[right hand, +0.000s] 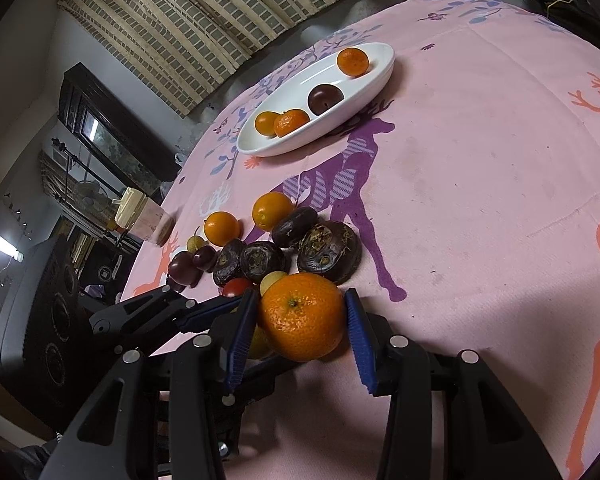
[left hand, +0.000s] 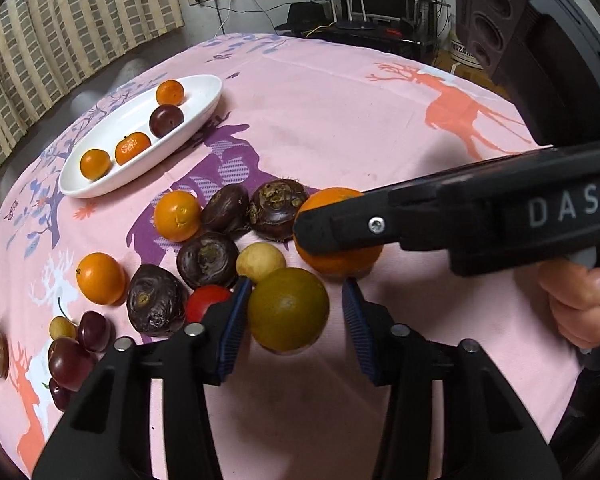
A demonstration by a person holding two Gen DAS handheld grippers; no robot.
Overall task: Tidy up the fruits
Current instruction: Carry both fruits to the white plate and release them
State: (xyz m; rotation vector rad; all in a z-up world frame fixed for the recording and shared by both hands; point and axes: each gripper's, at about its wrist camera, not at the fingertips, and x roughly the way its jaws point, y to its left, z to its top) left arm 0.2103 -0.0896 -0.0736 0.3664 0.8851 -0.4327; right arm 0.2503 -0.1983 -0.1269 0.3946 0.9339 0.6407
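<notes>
Fruits are scattered across the pink tablecloth, and both tools are in among them! The left gripper straddles an olive-green fruit: one blue pad touches it at nine o'clock, the other stands off at three o'clock, so the jaws are spread, not clamped. The right gripper brackets a big mandarin, pads at nine and three o'clock right against its skin; whether it truly squeezes, I cannot tell. Up at eleven o'clock in the left view sits the white oval dish, already carrying three small oranges and a dark plum. Dark water chestnuts cluster at twelve o'clock of the green fruit.
</notes>
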